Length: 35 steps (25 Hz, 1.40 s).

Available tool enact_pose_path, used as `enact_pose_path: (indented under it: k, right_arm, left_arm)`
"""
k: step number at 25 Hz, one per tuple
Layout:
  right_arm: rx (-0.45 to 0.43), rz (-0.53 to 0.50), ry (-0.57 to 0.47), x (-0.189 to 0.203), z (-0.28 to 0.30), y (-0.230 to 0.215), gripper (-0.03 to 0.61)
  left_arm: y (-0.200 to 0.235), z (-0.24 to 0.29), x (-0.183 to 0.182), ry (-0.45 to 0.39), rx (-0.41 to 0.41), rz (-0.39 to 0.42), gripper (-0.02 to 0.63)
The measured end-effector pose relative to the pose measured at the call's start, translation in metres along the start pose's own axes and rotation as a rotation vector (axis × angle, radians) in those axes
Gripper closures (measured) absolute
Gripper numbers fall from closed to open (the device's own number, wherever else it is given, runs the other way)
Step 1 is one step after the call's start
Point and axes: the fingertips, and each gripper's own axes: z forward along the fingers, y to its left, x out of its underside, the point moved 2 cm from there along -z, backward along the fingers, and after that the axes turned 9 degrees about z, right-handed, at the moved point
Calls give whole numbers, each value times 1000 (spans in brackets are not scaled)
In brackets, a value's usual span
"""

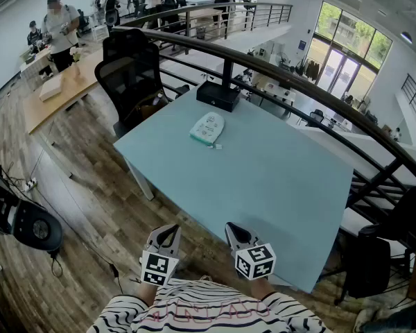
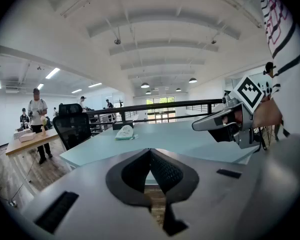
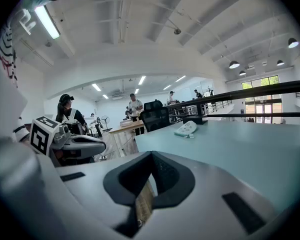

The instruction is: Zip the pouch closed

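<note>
A small white and mint-green pouch (image 1: 208,128) lies flat on the far part of the pale blue table (image 1: 263,186), near a black box. It also shows far off as the pouch (image 2: 124,132) in the left gripper view and the pouch (image 3: 185,129) in the right gripper view. My left gripper (image 1: 169,234) and right gripper (image 1: 234,232) hover side by side at the table's near edge, well short of the pouch. Both are shut with nothing between the jaws. The right gripper (image 2: 202,126) shows from the side in the left gripper view, and the left gripper (image 3: 97,145) in the right one.
A black box (image 1: 218,95) stands at the table's far edge by a curved black railing (image 1: 298,89). A black office chair (image 1: 132,75) sits at the far left corner. Several people stand around wooden desks (image 1: 55,92) beyond. A black device (image 1: 28,224) lies on the floor at left.
</note>
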Motion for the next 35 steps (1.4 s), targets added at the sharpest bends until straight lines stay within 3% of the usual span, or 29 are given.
enact_pose_path:
  k: [7,15,18,21,23,35]
  right_arm:
    - [-13,35,-31,-3,2,3,549]
    - [43,42,-51,-9,17,-11,543]
    - [64,61,-51,-12,33,-10,472]
    - [94,80,-41,-14,53,-6,472]
    - [112,97,-40,-16,67,-3,471]
    - [266,160,-113,-36,147,32,472]
  left_arm:
    - [-3,-1,4,-8,52,2,588]
    - [9,12,7,-23,94,-9,584]
    - [27,22,9,-23,116,-12,583]
    - [48,32,12,-23,153,-7,568]
    - [62,39,16,-21,186,-9,502]
    - [162,62,34,-40,349,66,500]
